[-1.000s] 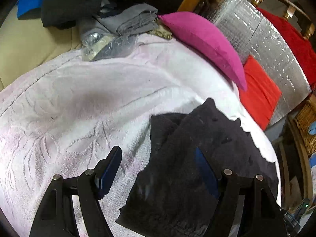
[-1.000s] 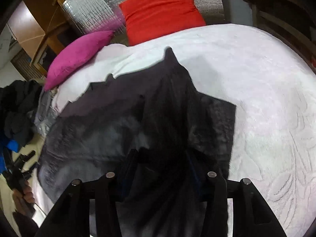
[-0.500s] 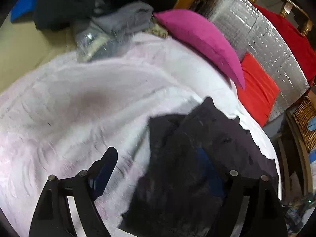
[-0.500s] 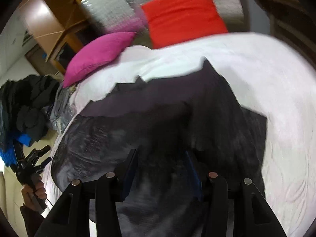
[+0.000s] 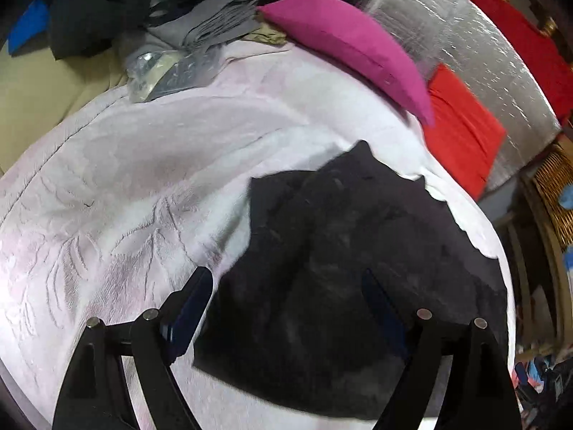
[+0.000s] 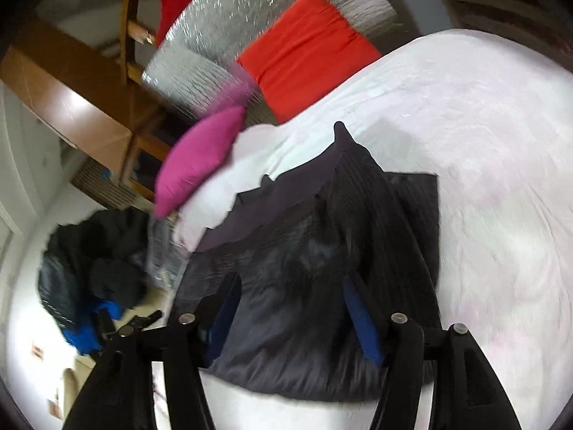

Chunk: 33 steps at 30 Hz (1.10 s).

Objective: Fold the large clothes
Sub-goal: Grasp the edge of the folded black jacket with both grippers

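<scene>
While both grippers hover spread, black garment (image 5: pixel 351 286) lies folded on bedspread (image 5: pixel 143 179).

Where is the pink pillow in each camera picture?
Left wrist view: the pink pillow is at the top, right of middle, beside the red cushion.
Right wrist view: the pink pillow is left of middle, below the red cushion.
Shared landmark: the black garment on the white blanket.

Black garment (image 5: pixel 343 279) on pale pink leaf-embossed blanket (image 5: pixel 107 193); magenta pillow (image 5: pixel 351 46).
</scene>
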{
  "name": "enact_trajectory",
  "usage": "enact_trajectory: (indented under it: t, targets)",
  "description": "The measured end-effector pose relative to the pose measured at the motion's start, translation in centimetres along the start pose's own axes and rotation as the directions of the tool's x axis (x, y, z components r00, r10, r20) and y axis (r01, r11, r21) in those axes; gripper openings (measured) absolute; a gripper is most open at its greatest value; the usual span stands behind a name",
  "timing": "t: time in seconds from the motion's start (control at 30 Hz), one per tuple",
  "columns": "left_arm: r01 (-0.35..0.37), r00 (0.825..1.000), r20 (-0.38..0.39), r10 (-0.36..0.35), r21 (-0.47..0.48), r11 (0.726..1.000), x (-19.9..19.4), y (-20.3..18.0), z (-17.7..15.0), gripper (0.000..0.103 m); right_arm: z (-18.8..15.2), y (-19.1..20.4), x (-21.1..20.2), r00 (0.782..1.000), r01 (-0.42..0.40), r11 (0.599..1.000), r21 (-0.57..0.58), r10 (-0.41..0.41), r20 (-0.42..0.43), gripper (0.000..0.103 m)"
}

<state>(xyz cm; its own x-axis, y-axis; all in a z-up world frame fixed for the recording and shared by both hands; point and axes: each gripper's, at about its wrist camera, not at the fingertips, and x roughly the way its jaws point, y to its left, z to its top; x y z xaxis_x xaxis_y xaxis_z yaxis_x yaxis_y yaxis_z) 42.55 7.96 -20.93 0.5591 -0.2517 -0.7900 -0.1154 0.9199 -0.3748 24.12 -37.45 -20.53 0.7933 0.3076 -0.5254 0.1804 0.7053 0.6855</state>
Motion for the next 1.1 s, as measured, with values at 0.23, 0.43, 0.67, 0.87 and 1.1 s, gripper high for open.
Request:
enact_trajectory:
  t: [0.23,0.43,0.67,0.87,1.1]
  targets:
    - [-0.020,0.998,0.061,0.024,-0.073,0.997,-0.5,2.8,-1.6,0.085,-1.4,-0.7,-3.7,0.995,0.084,0.996,-0.014,-0.083,0.055,0.069]
    - [0.056,0.998,0.046,-0.049,-0.161,0.985,0.1,3.6,1.7,0.085,2.4,-2.8,-3.1,0.994,0.096,0.995,0.040,-0.097,0.043,0.069]
    - [0.007,1.000,-0.031,-0.006,0.035,0.999,4.6,-3.2,10.7,0.089,10.2,-3.1,5.1,0.988,0.147,0.989,0.028,-0.145,-0.043,0.069]
    - [0.000,0.984,-0.177,0.006,0.031,1.000,13.4,-5.9,15.6,0.089,14.2,-4.9,11.8,0.971,0.228,0.972,0.064,-0.222,-0.086,0.069]
    - [0.045,0.951,-0.306,-0.050,-0.022,0.999,20.3,-7.1,15.9,0.088,15.5,-5.2,17.2,0.941,0.278,0.961,0.011,-0.270,-0.203,0.069]
